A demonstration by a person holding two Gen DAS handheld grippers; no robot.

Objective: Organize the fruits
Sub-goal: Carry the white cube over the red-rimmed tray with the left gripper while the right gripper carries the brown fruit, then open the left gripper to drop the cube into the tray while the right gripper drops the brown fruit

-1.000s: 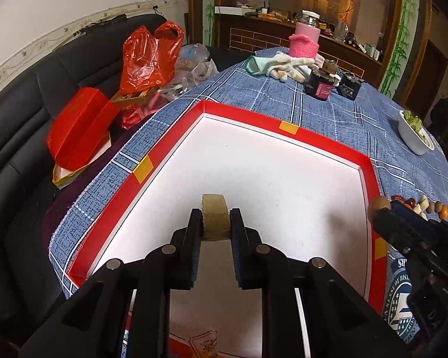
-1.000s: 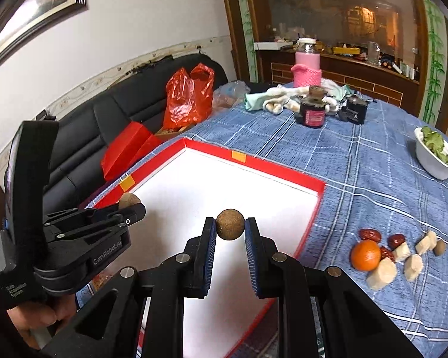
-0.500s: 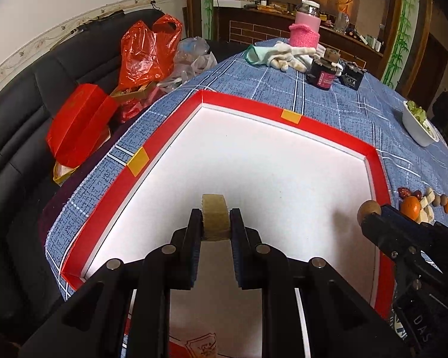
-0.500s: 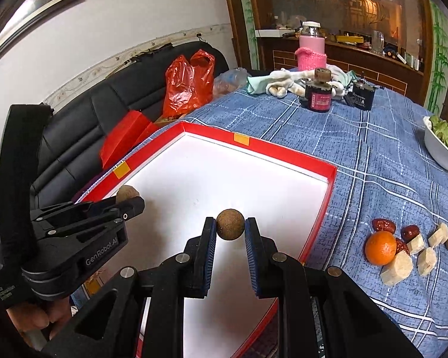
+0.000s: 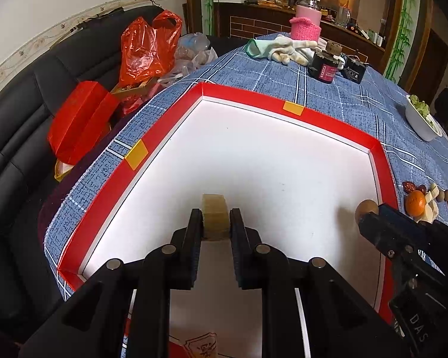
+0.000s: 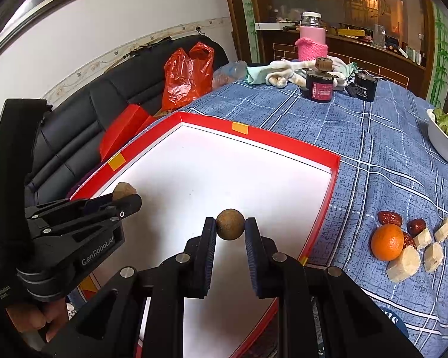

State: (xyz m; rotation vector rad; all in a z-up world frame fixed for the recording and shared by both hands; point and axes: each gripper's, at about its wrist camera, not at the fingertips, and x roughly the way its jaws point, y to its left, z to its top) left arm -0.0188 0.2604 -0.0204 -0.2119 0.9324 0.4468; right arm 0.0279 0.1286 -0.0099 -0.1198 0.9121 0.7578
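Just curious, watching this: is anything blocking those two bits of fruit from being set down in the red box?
Nothing visible does. The left gripper holds a pale chunk and the right gripper a brown round fruit, both over the red box's bare white floor.

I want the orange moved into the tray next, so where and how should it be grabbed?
Grip the orange across its widest middle, coming down from above. It is round and sits on the tablecloth with a banana slice and a red date crowding it, so a sideways approach would likely knock them.
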